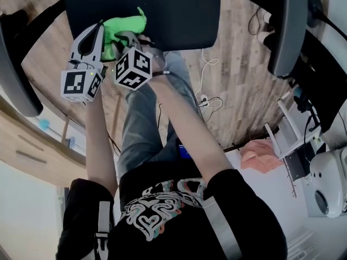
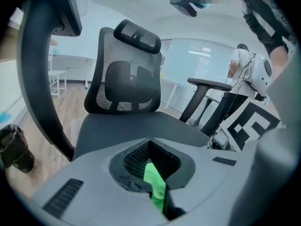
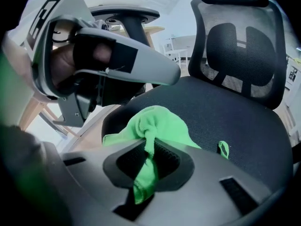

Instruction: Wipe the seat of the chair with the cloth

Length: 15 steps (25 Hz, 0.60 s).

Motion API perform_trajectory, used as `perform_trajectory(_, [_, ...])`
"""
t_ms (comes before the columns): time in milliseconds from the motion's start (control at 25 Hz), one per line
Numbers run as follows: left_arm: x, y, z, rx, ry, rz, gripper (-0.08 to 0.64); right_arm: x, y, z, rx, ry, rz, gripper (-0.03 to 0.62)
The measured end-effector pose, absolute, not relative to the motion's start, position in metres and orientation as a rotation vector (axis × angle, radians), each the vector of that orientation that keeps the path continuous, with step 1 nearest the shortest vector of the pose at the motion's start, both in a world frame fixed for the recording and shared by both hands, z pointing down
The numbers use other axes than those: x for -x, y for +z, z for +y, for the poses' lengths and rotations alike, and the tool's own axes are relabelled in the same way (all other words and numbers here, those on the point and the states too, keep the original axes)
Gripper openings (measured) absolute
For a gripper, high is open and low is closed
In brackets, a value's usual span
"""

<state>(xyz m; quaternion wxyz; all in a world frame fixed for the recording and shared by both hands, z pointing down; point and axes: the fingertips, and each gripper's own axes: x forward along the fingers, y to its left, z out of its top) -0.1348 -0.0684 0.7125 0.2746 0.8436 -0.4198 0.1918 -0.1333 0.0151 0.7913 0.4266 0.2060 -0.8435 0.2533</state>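
The black chair seat (image 1: 173, 10) fills the top of the head view. A bright green cloth (image 1: 126, 25) lies bunched at the seat's near left corner. My left gripper (image 1: 95, 36) and right gripper (image 1: 128, 39) sit side by side at that corner, both pinching the cloth. In the left gripper view the left gripper (image 2: 153, 172) is shut on a thin strip of cloth (image 2: 155, 186). In the right gripper view the right gripper (image 3: 148, 158) is shut on a fold of cloth (image 3: 162, 124), the rest spread on the seat (image 3: 225, 121).
Armrests stand at the seat's right (image 1: 290, 26) and left (image 1: 13, 75). The mesh backrest (image 3: 240, 51) rises behind the seat. Cables (image 1: 209, 99) lie on the wood floor. A white table (image 1: 271, 199) with an orange cloth (image 1: 260, 156) is at the right.
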Motion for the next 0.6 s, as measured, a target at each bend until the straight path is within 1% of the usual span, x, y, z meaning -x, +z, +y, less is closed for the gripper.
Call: perform_trajectory(600, [0.139,0.721,-0.068,-2.237,0.52,-1.125,0.0,0.112,0.799,-0.011,-0.591,0.583,-2.065,0.041])
